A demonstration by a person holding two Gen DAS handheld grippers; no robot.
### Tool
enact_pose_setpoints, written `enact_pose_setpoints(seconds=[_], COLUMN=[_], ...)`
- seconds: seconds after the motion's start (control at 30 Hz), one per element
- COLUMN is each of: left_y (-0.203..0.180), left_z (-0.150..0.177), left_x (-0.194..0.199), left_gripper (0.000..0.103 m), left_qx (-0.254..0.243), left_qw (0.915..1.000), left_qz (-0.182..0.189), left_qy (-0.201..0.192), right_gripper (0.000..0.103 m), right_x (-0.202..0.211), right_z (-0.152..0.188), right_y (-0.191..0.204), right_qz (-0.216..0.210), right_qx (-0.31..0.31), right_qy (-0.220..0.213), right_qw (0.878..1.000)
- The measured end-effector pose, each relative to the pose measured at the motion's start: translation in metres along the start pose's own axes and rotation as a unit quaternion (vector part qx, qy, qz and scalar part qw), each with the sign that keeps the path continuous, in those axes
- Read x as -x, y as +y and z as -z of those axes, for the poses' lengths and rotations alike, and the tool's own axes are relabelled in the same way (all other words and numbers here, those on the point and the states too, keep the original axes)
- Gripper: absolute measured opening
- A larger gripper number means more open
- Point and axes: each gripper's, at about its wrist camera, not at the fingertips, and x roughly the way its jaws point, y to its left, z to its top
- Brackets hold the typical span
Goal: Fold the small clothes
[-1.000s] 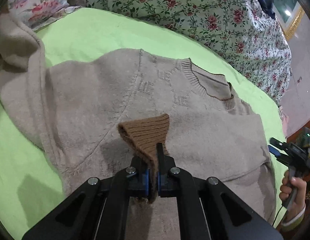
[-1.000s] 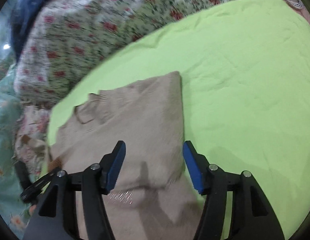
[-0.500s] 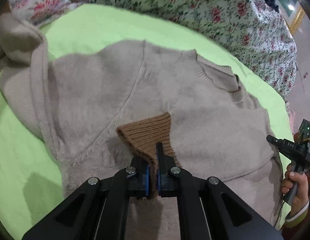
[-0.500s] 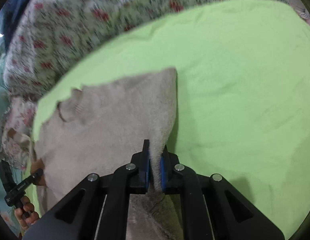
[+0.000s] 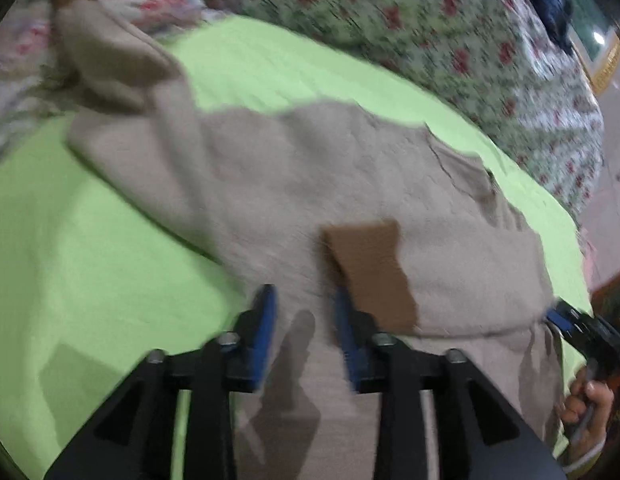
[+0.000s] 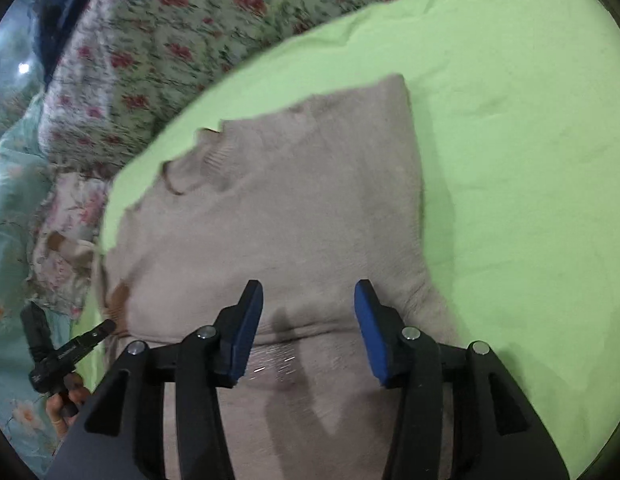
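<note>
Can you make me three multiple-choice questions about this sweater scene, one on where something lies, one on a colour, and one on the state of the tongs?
1. Where does the brown cuff lie?
A. on the floral quilt
B. on the body of the beige sweater
C. on the bare green sheet

2. What colour is the sheet under the sweater?
A. light green
B. white
C. navy

3. How do the left tongs stand?
A. clamped on the cuff
B. jaws apart, nothing pinched
C. out of view

Answers:
1 B: the cuff rests flat on the sweater's front.
2 A: bright light green shows all around the knit.
3 B: the blue pads stand apart and opening, the cuff beside them, not between.
</note>
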Motion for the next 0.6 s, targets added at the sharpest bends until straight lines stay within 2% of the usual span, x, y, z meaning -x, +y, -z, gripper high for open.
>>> enact_pose_setpoints(seconds=[0.03, 0.07, 0.1, 0.17, 0.27, 0.43, 0.5, 0.6], left_y=[0.007, 0.013, 0.02, 0.03, 0.047, 0.078, 0.093, 0.121], left_z=[-0.007, -0.013, -0.021, -0.036, -0.065, -0.123, -0.15, -0.185], left_x=[0.007, 0.011, 0.017, 0.024, 0.027, 0.018, 0.01, -0.011], left_gripper=[0.06, 0.083, 0.094, 0.096, 0.101, 0.102, 0.103, 0.103], left_qx=[0.008, 0.016, 0.026, 0.037, 0.058, 0.098, 0.113, 0.146], left_qw=[0.9998, 0.9994, 0.9981, 0.9955, 0.993, 0.9823, 0.9758, 0.9642], left_qz=[-0.011, -0.023, -0.043, -0.065, -0.076, -0.125, -0.153, -0.203], left_qy=[-0.012, -0.02, -0.035, -0.058, -0.069, -0.1, -0.107, -0.089], right_gripper=[0.049, 0.049, 0.049, 0.049, 0.049, 0.049, 0.049, 0.049], right_x=[0.003, 0.008, 0.01, 0.015, 0.017, 0.016, 0.016, 0.014], right_z=[0.004, 0.01, 0.016, 0.028, 0.047, 0.068, 0.074, 0.076], right_y=[0.009, 0.017, 0.024, 0.036, 0.049, 0.062, 0.063, 0.065], right_qz=[-0.019, -0.034, -0.041, -0.061, -0.089, -0.103, -0.106, -0.107], right_qx=[0.006, 0.016, 0.023, 0.037, 0.049, 0.062, 0.066, 0.063], right_qy=[-0.001, 0.002, 0.005, 0.015, 0.034, 0.055, 0.063, 0.071], right_qw=[1.0, 0.999, 0.999, 0.997, 0.994, 0.991, 0.99, 0.99])
